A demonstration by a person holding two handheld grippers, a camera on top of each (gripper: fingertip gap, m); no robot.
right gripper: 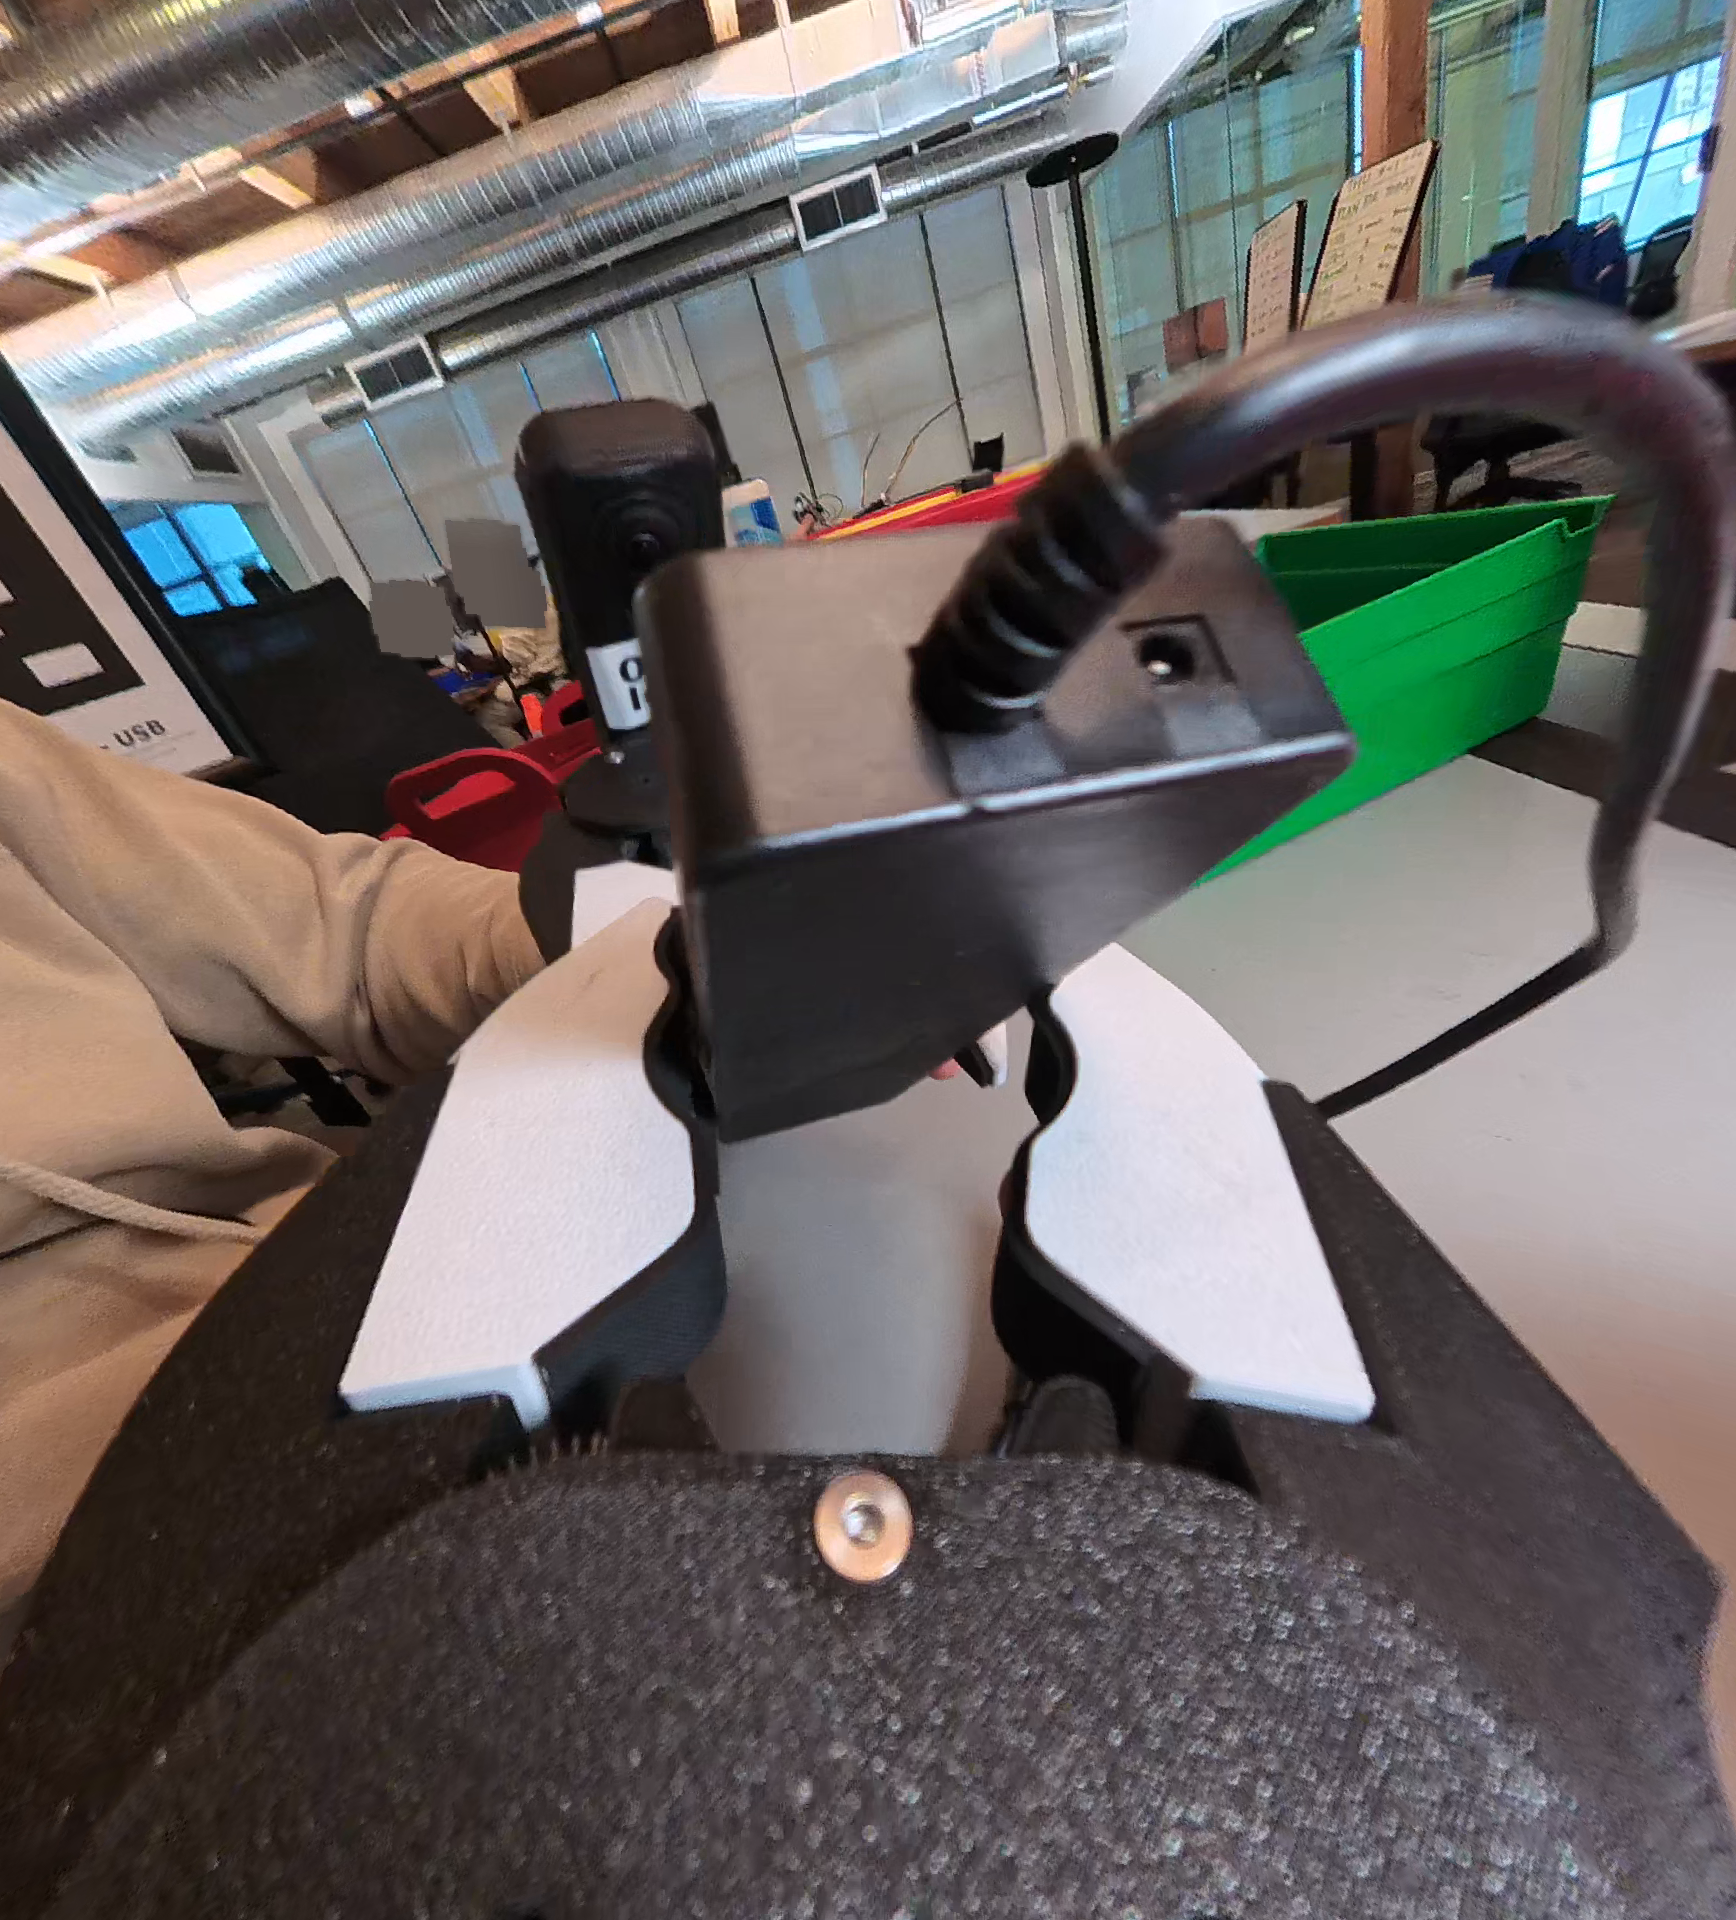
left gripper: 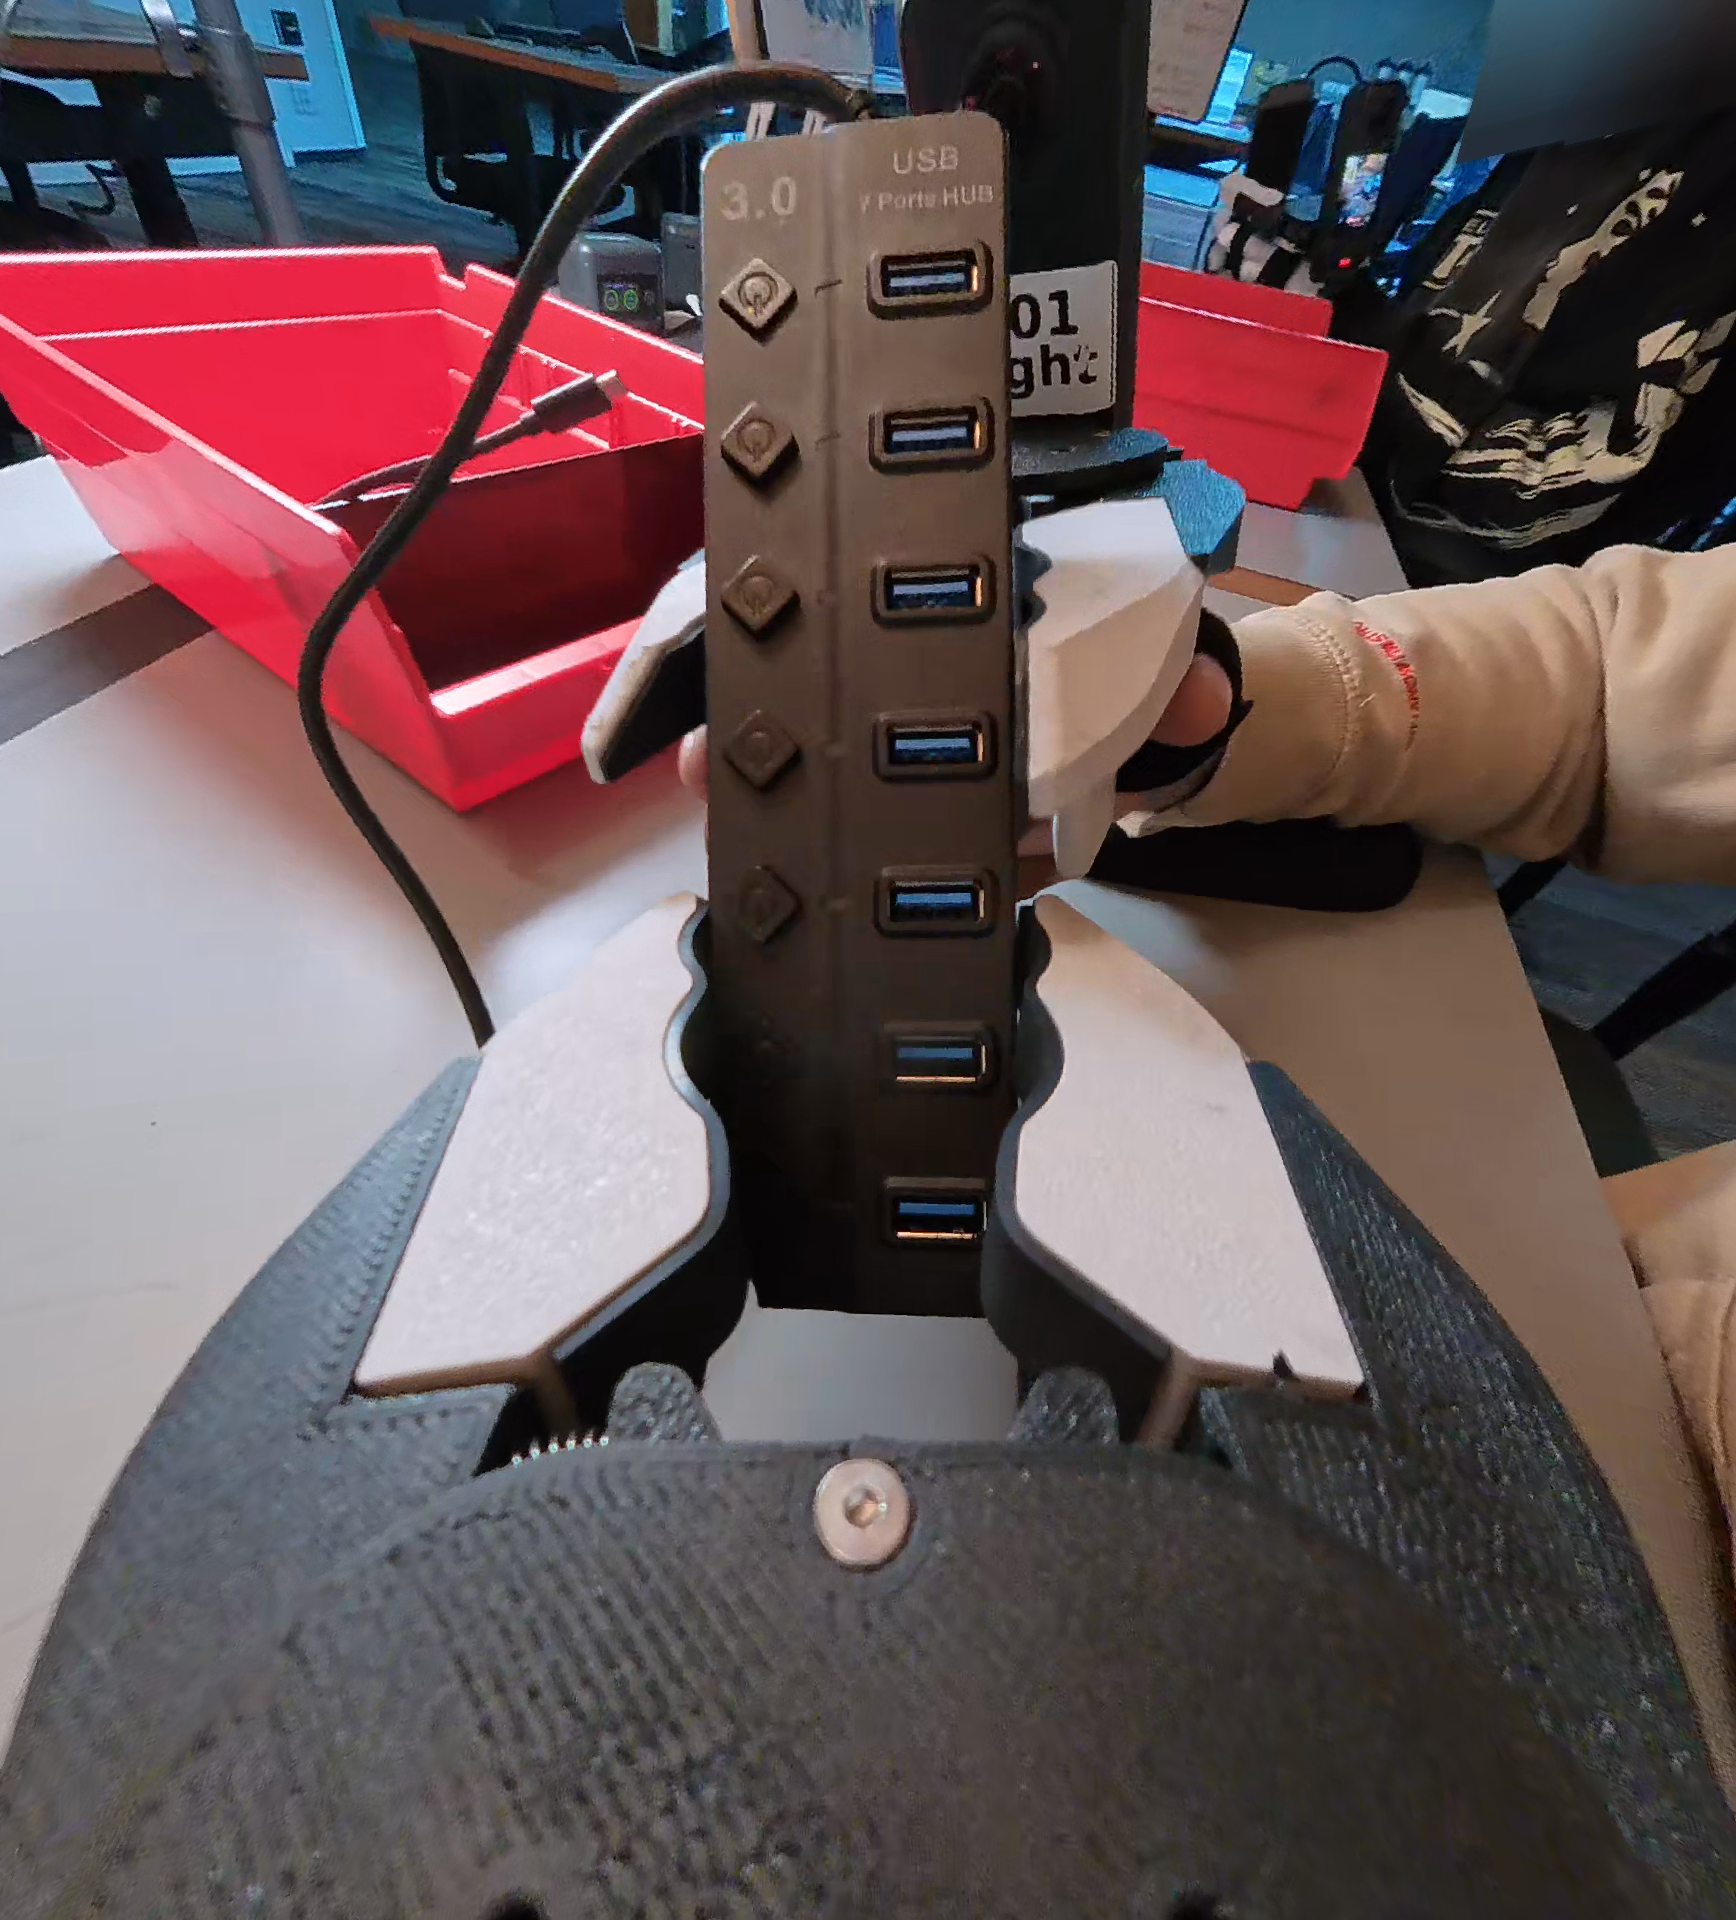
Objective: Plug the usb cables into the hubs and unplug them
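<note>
Black hub point(left gripper: 859, 727), long with blue ports and diamond buttons, is being gripped by the left gripper point(left gripper: 859, 997); the right gripper point(right gripper: 848, 1023) is being closed around its cabled end.

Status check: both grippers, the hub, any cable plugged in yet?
Left gripper shut on hub. Right gripper around hub, grip unclear. All ports empty. Loose cable in red bin.
</note>
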